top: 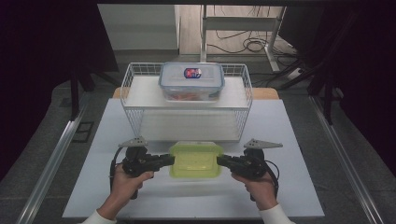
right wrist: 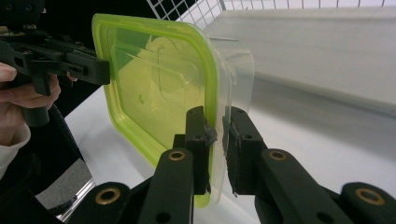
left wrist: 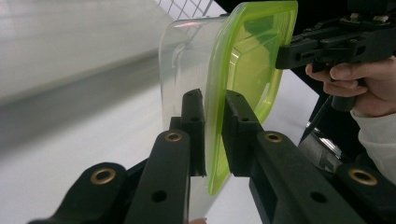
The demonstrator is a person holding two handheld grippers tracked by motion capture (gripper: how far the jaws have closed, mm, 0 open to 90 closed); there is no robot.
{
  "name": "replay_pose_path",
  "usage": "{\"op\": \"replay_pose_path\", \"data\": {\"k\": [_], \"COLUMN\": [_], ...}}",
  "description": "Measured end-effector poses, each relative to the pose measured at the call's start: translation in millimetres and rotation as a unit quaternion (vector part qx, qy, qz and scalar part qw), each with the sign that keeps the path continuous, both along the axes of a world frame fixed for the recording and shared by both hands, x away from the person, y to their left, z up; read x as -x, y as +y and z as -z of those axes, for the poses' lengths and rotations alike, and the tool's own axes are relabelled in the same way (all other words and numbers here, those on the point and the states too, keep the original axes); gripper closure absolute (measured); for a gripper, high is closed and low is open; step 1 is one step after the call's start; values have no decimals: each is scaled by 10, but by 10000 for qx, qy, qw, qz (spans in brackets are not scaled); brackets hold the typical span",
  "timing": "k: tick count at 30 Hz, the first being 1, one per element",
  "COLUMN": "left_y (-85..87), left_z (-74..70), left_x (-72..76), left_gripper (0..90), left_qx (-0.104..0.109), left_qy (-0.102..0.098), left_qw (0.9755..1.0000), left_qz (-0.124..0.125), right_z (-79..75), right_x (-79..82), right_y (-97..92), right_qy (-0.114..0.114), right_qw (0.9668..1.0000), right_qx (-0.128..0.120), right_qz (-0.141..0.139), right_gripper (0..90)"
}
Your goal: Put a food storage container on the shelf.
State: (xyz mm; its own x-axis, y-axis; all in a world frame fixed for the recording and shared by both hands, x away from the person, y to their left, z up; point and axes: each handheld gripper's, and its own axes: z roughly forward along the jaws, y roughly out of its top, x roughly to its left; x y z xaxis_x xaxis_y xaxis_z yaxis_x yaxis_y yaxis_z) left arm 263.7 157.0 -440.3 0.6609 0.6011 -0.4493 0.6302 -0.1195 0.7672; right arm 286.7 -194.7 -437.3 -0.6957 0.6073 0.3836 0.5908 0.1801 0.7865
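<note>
A clear plastic box with a lime-green lid (top: 195,160) hangs just above the white table, held from both sides. My left gripper (top: 171,159) is shut on the lid's left rim; my right gripper (top: 220,161) is shut on its right rim. In the left gripper view the green lid (left wrist: 243,70) stands edge-on between my jaws, pinched at the left gripper (left wrist: 215,112). The right gripper view has the lid (right wrist: 154,84) clamped at the right gripper (right wrist: 218,128), with the other gripper on the far rim.
A white wire basket (top: 187,100) stands behind the box, on its side with the open face toward me. On top of it sits a clear box with a blue-grey lid (top: 191,80) and orange contents. The white table (top: 289,186) ends close to my hands.
</note>
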Motion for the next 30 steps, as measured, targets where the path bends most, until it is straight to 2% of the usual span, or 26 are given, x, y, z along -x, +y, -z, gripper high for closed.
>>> {"op": "replay_pose_path", "data": {"k": [10, 22, 30], "left_y": [33, 84, 135], "left_z": [-267, -596, -774], "left_x": [-138, -316, -394], "left_gripper": [805, 805, 804], "left_qx": [24, 168, 284], "left_qy": [-135, -269, -358], "left_qw": [9999, 9995, 9989], "left_qz": [16, -88, -76], "right_z": [-272, -687, -895], "right_x": [-137, -363, -431], "right_y": [18, 79, 117], "right_qy": [-177, -296, -413], "right_qw": [9998, 9995, 9991], "right_qx": [-35, 59, 60], "right_qz": [-37, -71, -83], "right_gripper": [795, 795, 794]}}
